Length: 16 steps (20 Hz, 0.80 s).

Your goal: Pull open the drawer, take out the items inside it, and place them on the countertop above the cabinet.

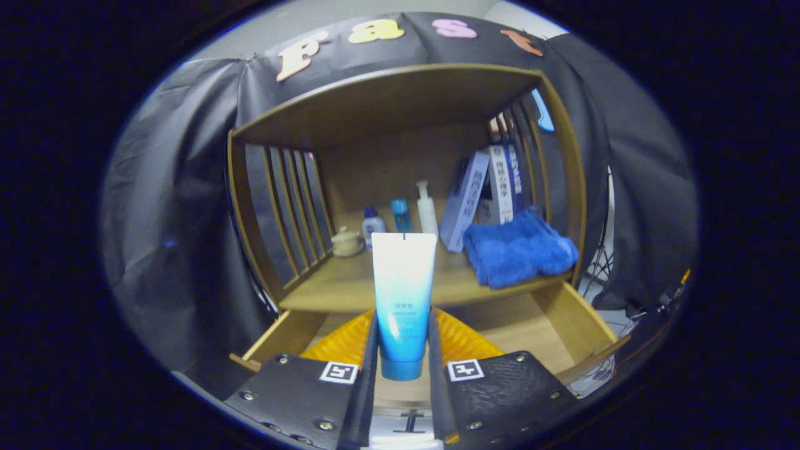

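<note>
A blue-and-white tube (403,294) stands upright with its cap down between my fingers. My gripper (403,340) is shut on the tube, both fingers pressing its lower part. Under it lies the pulled-out wooden drawer (531,325), its bare bottom showing to the right of my fingers. The wooden countertop (350,284) of the cabinet lies just beyond the drawer, and the tube's top edge rises in front of it.
On the countertop stand a small cream jar (347,242), a small white bottle (373,226), a blue bottle (400,215) and a white pump bottle (427,209). Boxes (465,200) lean at the back right behind a folded blue towel (519,247). Wooden slats (290,206) close the left side.
</note>
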Motion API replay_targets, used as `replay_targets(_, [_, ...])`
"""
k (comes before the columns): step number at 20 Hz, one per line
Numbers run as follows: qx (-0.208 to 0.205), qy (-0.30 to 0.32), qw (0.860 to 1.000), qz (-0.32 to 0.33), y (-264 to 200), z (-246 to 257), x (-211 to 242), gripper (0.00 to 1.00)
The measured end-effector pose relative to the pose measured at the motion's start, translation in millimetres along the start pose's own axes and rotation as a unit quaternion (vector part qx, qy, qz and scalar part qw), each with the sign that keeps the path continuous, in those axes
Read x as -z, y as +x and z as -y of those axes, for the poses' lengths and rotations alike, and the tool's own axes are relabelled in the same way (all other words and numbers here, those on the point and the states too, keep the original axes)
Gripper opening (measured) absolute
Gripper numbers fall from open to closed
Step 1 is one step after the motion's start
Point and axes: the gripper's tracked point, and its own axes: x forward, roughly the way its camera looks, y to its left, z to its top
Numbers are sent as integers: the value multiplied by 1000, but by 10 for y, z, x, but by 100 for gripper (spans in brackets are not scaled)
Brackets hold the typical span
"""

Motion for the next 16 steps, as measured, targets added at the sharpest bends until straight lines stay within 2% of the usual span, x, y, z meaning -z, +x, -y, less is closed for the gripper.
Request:
replay_targets(4, [11,-9,999,29,173,34,-370,37])
replay_targets(7, [14,-25,999,22,424,-26,-447,38])
replay_targets(16, [45,-25,998,-42,1161,-104,52,38])
